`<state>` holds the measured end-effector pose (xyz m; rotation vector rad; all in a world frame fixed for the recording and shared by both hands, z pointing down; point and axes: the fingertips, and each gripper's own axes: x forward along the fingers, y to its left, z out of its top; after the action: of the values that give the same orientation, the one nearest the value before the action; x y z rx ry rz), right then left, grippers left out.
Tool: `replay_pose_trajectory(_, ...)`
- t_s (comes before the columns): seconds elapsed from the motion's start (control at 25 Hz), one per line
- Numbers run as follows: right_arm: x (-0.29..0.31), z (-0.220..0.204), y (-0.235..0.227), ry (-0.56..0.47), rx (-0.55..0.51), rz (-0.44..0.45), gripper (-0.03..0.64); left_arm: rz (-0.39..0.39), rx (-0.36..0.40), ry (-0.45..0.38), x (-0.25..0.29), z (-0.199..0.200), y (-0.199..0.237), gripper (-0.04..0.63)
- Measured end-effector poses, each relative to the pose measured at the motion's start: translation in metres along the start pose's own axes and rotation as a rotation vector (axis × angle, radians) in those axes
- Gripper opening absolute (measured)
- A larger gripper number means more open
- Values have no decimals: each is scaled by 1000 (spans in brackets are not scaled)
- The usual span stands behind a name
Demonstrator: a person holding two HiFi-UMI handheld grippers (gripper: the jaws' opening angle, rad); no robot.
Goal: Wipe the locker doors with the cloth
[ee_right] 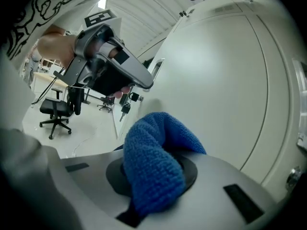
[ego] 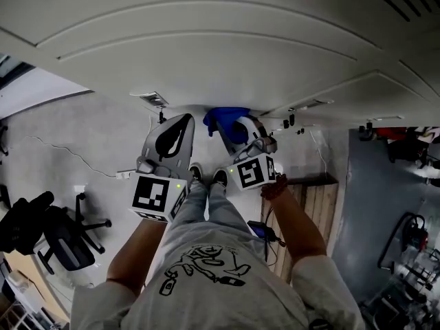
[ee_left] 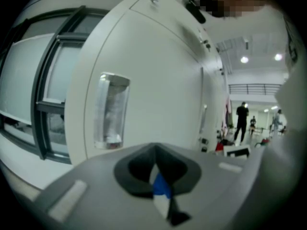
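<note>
White locker doors (ego: 206, 60) fill the top of the head view, straight ahead of me. A blue cloth (ego: 223, 119) is bunched in my right gripper (ego: 234, 128), which is shut on it and held close to a door (ee_right: 216, 90); I cannot tell whether the cloth (ee_right: 153, 162) touches the door. My left gripper (ego: 183, 122) is beside it on the left, jaws together with nothing in them (ee_left: 156, 169). It points at a door (ee_left: 163, 95) that has a clear recessed handle (ee_left: 111, 111). The right gripper view shows the left gripper (ee_right: 110, 66) from the side.
A black office chair (ego: 65, 243) stands on the floor at my left, with a cable (ego: 69, 153) and a power strip (ego: 124, 175) nearby. A wooden pallet (ego: 313, 205) lies at my right. Keys (ee_right: 125, 108) hang from a lock. People (ee_left: 241, 121) stand far off.
</note>
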<state>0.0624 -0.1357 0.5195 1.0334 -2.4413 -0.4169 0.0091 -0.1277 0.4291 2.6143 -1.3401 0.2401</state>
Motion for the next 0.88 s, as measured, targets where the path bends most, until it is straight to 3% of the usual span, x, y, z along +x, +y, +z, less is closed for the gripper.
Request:
replay_pose_trajectory(0.16, -16, 12, -16, 14, -4, -18, 23, -16, 8, -22, -1, 14, -8, 3)
replay_pose_trajectory(0.4, -39, 66, -45, -36, -49, -52, 23, -26, 18, -49, -5, 39, -13, 3)
replay_pose_trajectory(0.88, -85, 207, -111, -259, -64, -127, 23, -43, 96, -200, -31, 113, -10, 3)
